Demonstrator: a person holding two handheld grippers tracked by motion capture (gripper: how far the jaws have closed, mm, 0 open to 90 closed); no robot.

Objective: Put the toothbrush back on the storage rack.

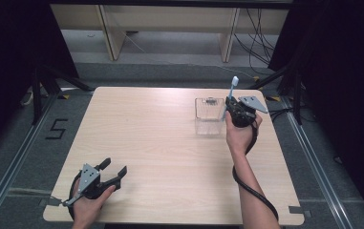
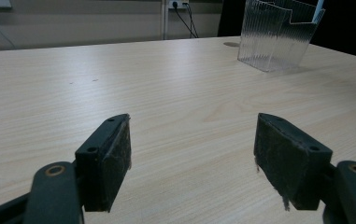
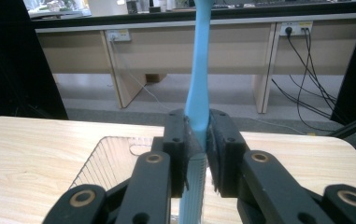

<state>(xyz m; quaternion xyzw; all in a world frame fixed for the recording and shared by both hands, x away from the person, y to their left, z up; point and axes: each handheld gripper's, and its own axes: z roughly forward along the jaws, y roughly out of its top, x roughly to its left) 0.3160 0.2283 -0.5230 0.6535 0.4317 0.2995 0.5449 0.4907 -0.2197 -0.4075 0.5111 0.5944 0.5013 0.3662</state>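
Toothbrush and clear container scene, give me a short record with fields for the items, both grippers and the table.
toothbrush: light blue, upright, clamped between the right gripper's fingers
clear container: ribbed plastic, standing on the table's far right part
right gripper: shut on the toothbrush, beside the container's right edge
left gripper: open, nothing between its fingers, near the table's front left
table: light wood
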